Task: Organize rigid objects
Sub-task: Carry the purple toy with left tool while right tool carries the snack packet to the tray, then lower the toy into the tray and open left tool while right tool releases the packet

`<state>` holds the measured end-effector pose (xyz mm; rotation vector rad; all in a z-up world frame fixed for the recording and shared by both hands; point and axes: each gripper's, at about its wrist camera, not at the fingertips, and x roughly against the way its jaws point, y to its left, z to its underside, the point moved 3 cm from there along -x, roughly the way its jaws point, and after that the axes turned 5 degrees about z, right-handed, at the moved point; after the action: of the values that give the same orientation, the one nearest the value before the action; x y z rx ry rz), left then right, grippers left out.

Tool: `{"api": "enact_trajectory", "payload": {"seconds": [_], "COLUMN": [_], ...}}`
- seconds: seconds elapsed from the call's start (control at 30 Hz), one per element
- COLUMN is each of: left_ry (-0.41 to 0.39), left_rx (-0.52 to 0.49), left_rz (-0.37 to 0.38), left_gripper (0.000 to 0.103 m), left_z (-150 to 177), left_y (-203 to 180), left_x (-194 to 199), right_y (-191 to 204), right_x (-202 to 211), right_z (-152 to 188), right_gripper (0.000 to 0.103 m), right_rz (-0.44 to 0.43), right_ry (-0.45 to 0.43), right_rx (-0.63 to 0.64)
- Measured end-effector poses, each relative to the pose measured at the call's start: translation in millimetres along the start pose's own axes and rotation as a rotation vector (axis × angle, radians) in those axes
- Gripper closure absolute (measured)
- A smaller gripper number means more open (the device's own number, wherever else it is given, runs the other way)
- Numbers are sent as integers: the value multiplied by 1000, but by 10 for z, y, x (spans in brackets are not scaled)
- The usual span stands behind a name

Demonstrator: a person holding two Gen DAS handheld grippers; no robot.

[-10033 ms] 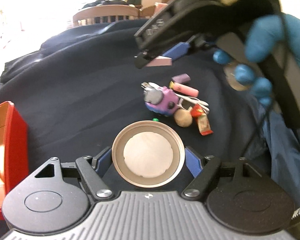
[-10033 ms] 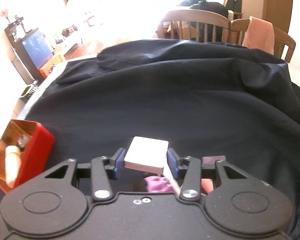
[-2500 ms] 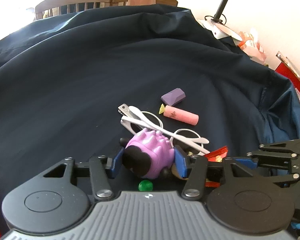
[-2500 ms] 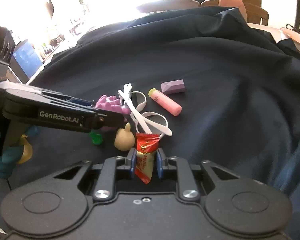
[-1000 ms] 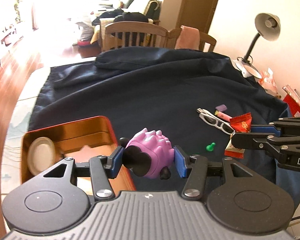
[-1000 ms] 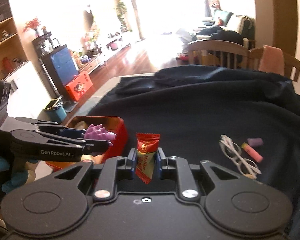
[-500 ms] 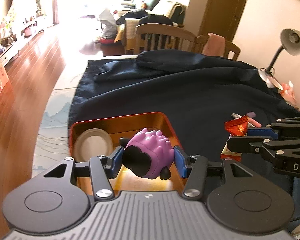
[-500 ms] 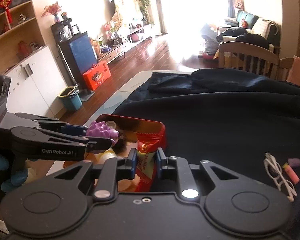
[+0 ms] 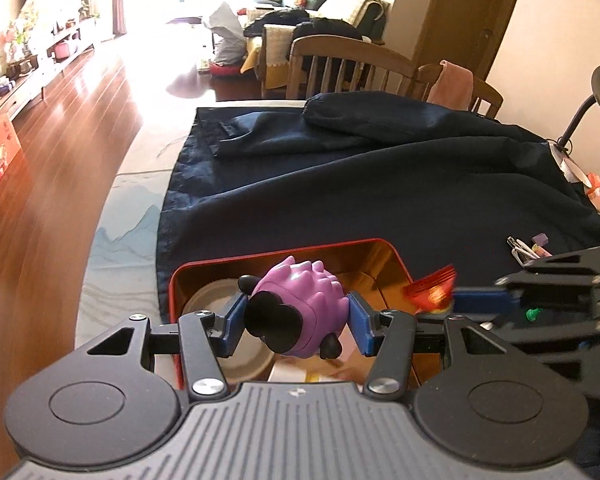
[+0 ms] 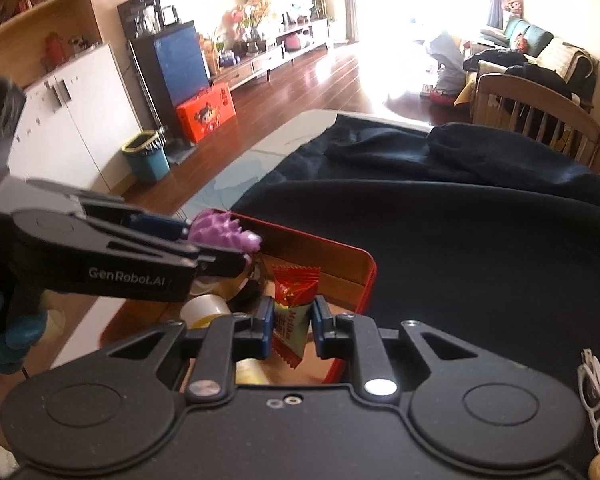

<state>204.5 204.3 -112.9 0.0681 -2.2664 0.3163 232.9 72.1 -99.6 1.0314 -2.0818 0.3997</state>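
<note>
A purple spiky toy (image 9: pixel 300 312) is clamped in the left claw (image 9: pixel 296 322), held above the red tin (image 9: pixel 284 249) on the dark-clothed worktop (image 9: pixel 380 200). To its right, a red candy wrapper (image 10: pixel 293 316) is pinched in the right claw (image 10: pixel 290 328) over the same tin, while white glasses (image 10: pixel 594 400) lie on the cloth well right of it.

The purple spiky toy (image 9: pixel 300 312), with black face and feet, was clamped above the open red tin (image 9: pixel 396 256). The red candy packet (image 10: pixel 294 312) was held upright over the tin's near end. A round lid (image 9: pixel 208 300) lay inside the tin.
</note>
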Motion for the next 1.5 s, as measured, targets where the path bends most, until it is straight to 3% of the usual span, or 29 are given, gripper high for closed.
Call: {"api": "enact_trajectory", "payload": {"seconds": [0.3,0.6,0.83,1.5], "left_ry": [66,89,109,36], "left_rx": [-42,-89,-91,-73], "left_rz": [28,35,40,37], "left_gripper": [50,50,50,46], "left_z": [-70,-121,-106,-112], "left_y": [1,-62,-71,-121], "left_x": [-374,-571,-626,-281], "right_y": [99,10,-7,-67], "right_x": [-322,-429,-407,35], "right_z": [12,66,73,84], "right_gripper": [85,84,81,67], "right_rz": [6,26,17,-13], "right_ry": [81,122,119,39], "right_rx": [60,24,24,-47]}}
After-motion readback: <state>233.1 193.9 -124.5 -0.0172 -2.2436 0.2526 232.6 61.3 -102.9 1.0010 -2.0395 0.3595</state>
